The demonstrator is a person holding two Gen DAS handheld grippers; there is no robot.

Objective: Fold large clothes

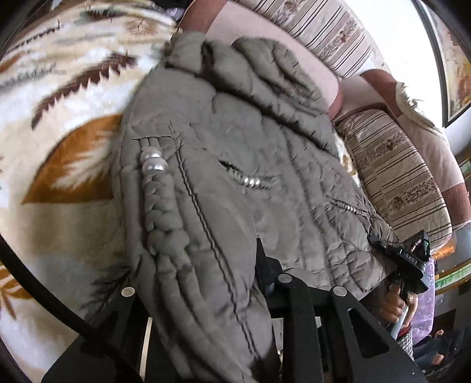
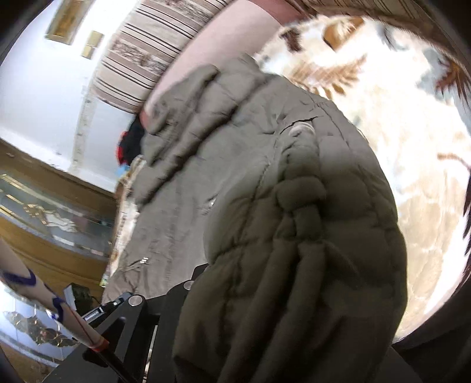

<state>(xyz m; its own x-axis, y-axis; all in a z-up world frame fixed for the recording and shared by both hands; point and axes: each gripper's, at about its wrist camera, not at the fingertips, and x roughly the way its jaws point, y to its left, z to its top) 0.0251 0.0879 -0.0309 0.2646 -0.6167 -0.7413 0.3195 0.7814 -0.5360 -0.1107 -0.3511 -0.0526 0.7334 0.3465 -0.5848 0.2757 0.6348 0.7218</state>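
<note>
A large olive-grey quilted jacket (image 1: 235, 153) with braided trim and pearl beads (image 1: 153, 162) lies on a patterned blanket, its hood end toward the sofa cushions. My left gripper (image 1: 223, 294) is shut on the jacket's sleeve, which drapes over and between the black fingers. The right gripper (image 1: 412, 259) shows at the jacket's right edge, held by a hand. In the right wrist view the jacket (image 2: 241, 165) fills the middle, and my right gripper (image 2: 235, 297) is shut on a braided fold of it (image 2: 297, 224) that hides one finger.
A cream blanket with brown feather print (image 1: 67, 123) covers the surface. Striped sofa cushions (image 1: 394, 176) and a pink sofa back (image 1: 265, 26) stand behind. A wooden glass cabinet (image 2: 50, 212) is at the left of the right wrist view.
</note>
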